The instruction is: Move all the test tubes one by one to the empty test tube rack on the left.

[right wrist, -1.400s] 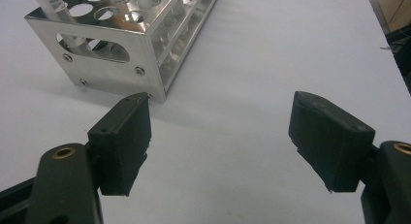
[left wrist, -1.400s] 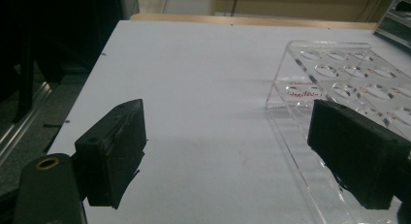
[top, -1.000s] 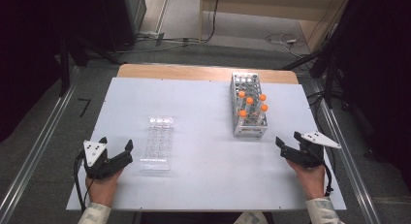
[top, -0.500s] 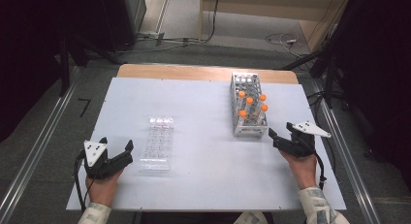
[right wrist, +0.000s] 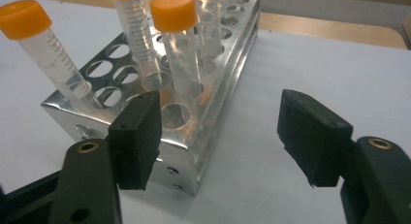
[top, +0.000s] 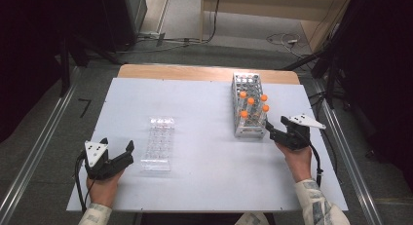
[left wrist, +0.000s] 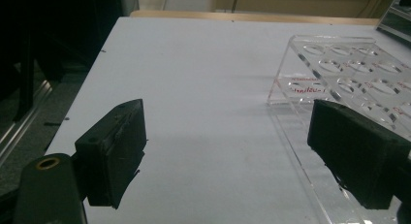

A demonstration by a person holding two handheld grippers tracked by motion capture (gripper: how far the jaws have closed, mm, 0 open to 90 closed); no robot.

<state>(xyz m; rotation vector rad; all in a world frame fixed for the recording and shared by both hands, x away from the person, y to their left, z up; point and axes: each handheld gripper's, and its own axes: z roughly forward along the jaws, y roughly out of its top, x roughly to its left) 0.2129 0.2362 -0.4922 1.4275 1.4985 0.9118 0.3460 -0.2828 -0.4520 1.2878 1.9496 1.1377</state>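
A metal tube rack stands right of centre and holds several orange-capped tubes. My right gripper is just off the rack's near right corner and points at it. Its jaws have just been closing a little but still stand apart, with nothing pressed between them. In the right gripper view the rack's corner lies behind the left jaw, and the tubes rise close ahead of my right gripper. My left gripper rests open beside a clear plastic well rack, whose edge lies by its right jaw.
The white tabletop has a wooden strip along its far edge. Floor rails run along both sides of the table, and cables lie on the floor beyond it. Open table surface lies between the clear rack and the metal rack.
My right gripper has moved left and forward, up to the metal rack's near corner, and its jaws have narrowed slightly. The left gripper has stayed where it was.
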